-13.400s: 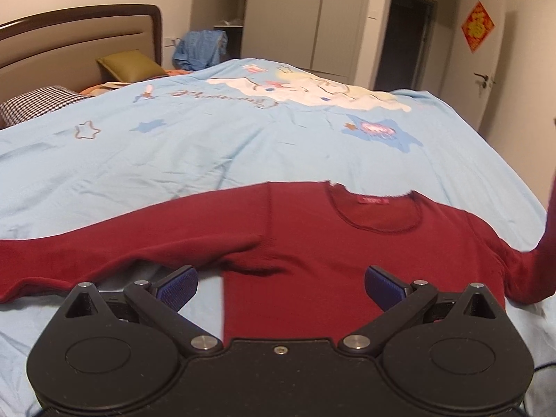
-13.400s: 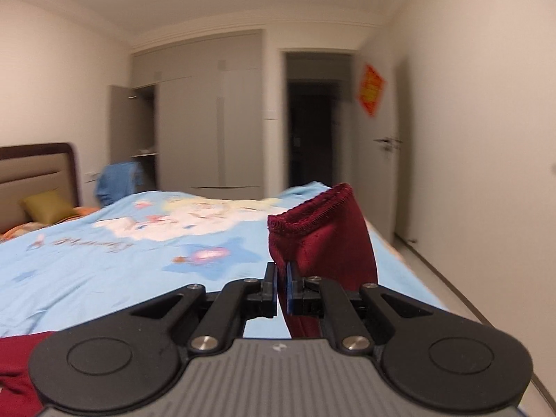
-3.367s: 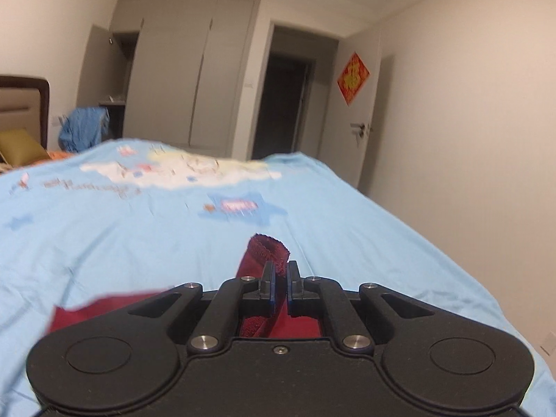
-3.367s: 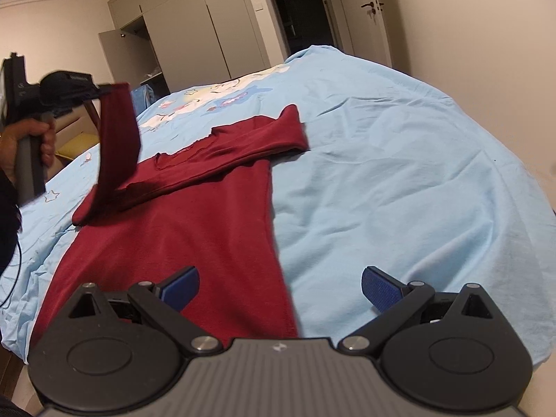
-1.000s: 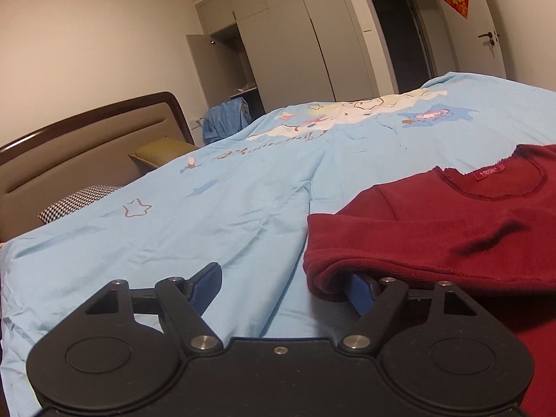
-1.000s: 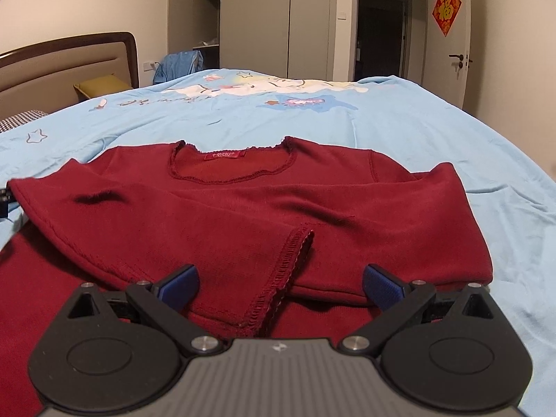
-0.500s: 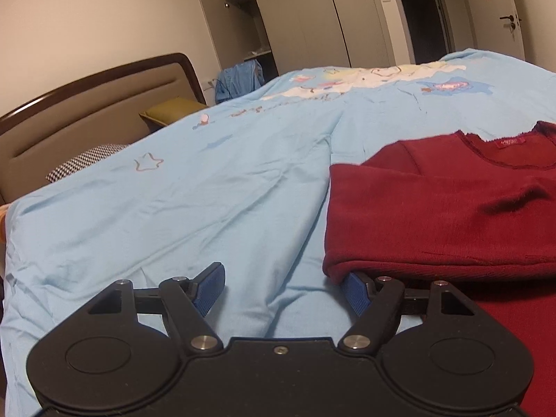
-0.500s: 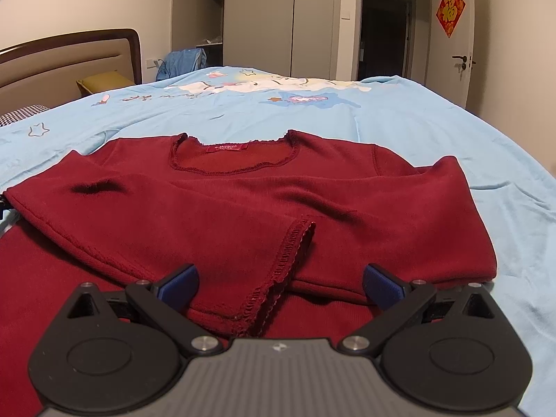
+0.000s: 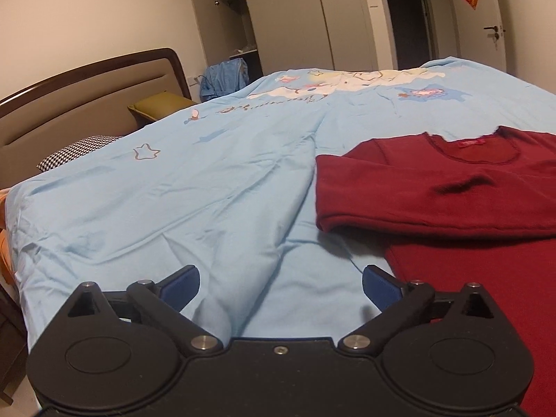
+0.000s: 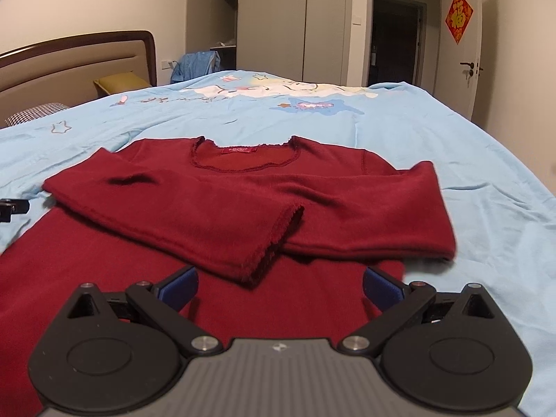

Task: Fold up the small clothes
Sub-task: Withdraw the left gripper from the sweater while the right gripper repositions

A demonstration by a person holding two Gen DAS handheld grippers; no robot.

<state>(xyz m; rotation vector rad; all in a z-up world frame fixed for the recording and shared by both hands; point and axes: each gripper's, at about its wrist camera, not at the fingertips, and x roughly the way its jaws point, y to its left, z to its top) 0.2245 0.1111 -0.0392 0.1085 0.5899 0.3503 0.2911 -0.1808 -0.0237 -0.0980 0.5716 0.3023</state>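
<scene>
One dark red long-sleeved top lies flat on the light blue bedspread, neckline toward the far side of the bed. Both of its sleeves are folded across the chest — two sleeves, crossing, the scalloped cuff of one lying on top of the other. In the right wrist view the top fills the middle and the 9 o'clock side; in the left wrist view it sits from 2 to 4 o'clock, its folded edge just beyond the right-hand blue pad.

The left gripper has its jaws opening, now spread wide, with only bare bedspread between the two blue pads; nothing is held. The right gripper also stands wide, its two pads hovering over the lower body of the top, gripping nothing. A sliver of the left gripper shows at 9 o'clock in the right wrist view, beside the top's edge.

Around the bed: one padded headboard at 10 o'clock, one olive pillow, one checked pillow, one blue garment draped near the wardrobe, whose one door stands open, and one red paper ornament on the room door at 1 o'clock.
</scene>
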